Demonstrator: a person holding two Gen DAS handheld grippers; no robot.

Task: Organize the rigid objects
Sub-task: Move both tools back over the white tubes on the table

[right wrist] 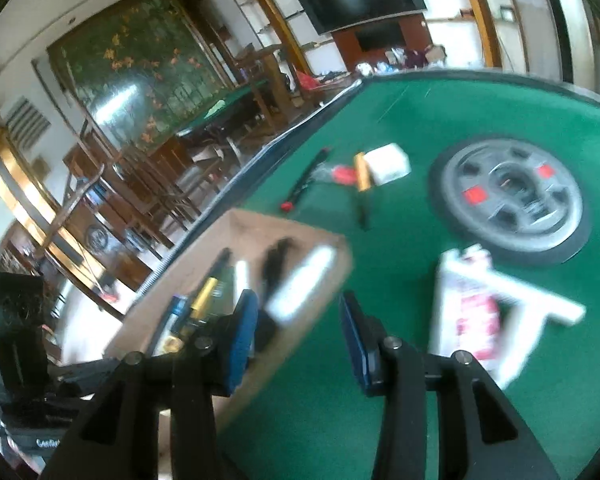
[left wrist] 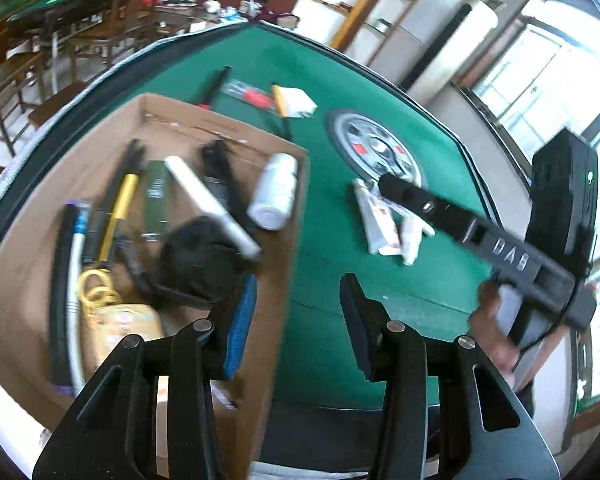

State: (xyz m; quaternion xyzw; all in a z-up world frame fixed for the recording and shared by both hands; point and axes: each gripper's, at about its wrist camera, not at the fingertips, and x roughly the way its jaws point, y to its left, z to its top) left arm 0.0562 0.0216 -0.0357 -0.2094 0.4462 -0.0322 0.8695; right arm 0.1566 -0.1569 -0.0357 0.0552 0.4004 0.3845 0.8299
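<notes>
A cardboard box (left wrist: 28,248) lies on the green table (left wrist: 340,240), holding a white bottle (left wrist: 274,190), a white tube (left wrist: 212,204), a yellow-handled tool (left wrist: 118,216), a black bundle (left wrist: 198,258) and other items. My left gripper (left wrist: 296,320) is open and empty over the box's right edge. My right gripper (right wrist: 298,336) is open and empty above the box corner (right wrist: 324,276); its body (left wrist: 500,240) shows in the left wrist view. White and red tubes (left wrist: 384,220) lie on the felt, also in the right wrist view (right wrist: 476,316).
A round grey dial (left wrist: 376,152) is set in the table centre. A black pen (left wrist: 214,86), a red-handled tool (left wrist: 254,96), a yellow item (left wrist: 279,100) and a white packet (left wrist: 298,102) lie at the far side. Chairs and another table stand beyond.
</notes>
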